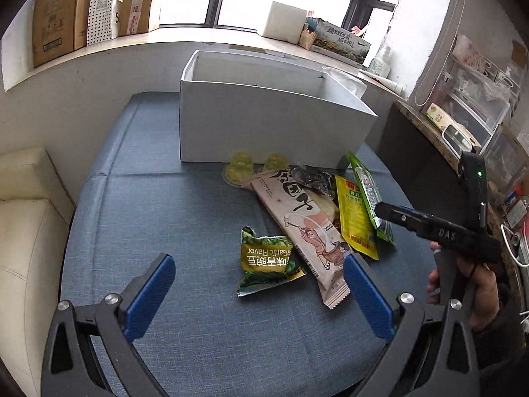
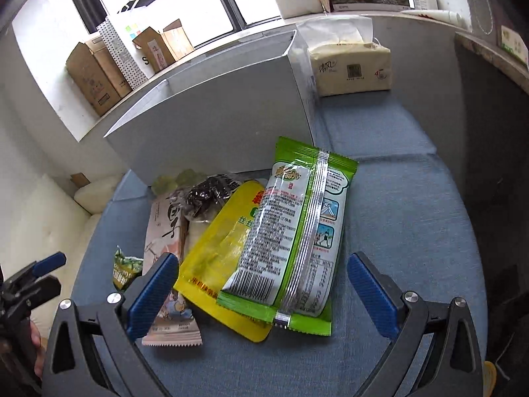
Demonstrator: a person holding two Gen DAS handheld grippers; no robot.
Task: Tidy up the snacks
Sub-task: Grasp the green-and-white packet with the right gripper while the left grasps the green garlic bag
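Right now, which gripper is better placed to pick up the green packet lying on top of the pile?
Right. The right gripper is open, with the green packet lying between its fingers. The left gripper faces the garlic pea bag instead.

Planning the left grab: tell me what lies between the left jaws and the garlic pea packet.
Only bare blue cloth before the garlic pea packet, in the left wrist view.

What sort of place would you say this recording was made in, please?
Probably a lived-in room at home, not a lab. The snacks lie on a blue cushion beside a white box, with cardboard boxes stacked on the windowsill and a pack of tissues near the wall.
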